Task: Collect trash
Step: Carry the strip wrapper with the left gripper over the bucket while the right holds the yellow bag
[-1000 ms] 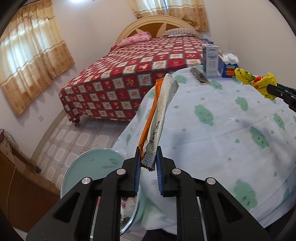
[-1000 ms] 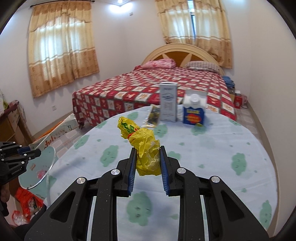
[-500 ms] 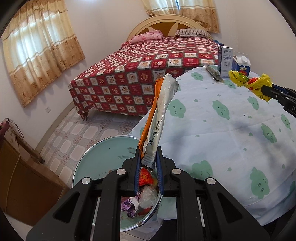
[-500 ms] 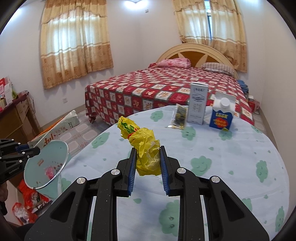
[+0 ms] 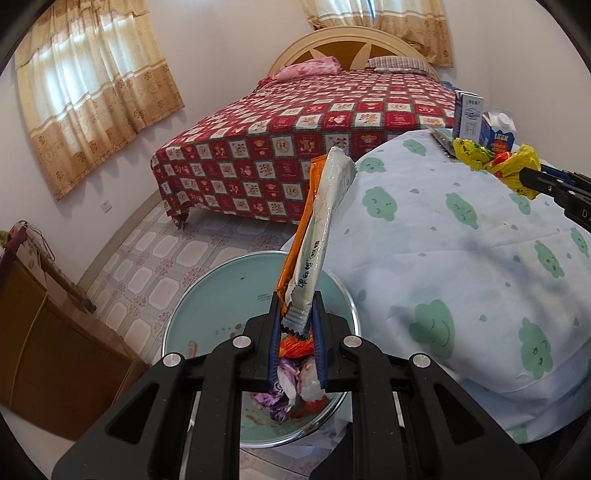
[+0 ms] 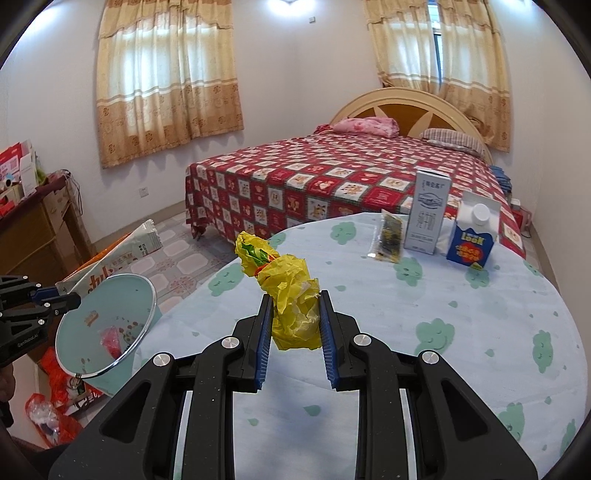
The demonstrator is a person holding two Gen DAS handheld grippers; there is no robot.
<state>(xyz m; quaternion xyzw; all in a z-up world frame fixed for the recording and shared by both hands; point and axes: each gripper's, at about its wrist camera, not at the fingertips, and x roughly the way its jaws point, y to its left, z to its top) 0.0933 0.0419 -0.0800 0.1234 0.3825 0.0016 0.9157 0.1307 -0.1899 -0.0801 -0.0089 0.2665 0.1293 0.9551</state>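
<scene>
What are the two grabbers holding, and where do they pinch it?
The left gripper pinches a long white-and-orange snack wrapper by its crimped bottom end. The right gripper squeezes a crumpled yellow wrapper around its lower part.

Daylight fills the room I see, soft and even, coming through the curtained windows (image 6: pixel 168 74) well beyond my tongs; the thin upper cloth glows nearly white there. A ceiling lamp (image 6: pixel 284 3) burns out to a glare patch on the wall at the top of my right view. Shadows are faint: a grey smudge lies on the surface (image 5: pixel 480 251) to the right of my left tongs (image 5: pixel 297 328), and a soft dark patch lies under my right tongs (image 6: pixel 295 325). Everything is sharp, with no motion blur. The fisheye bends the walls and the bed (image 6: pixel 332 184), and the corners of both views fall to black.
</scene>
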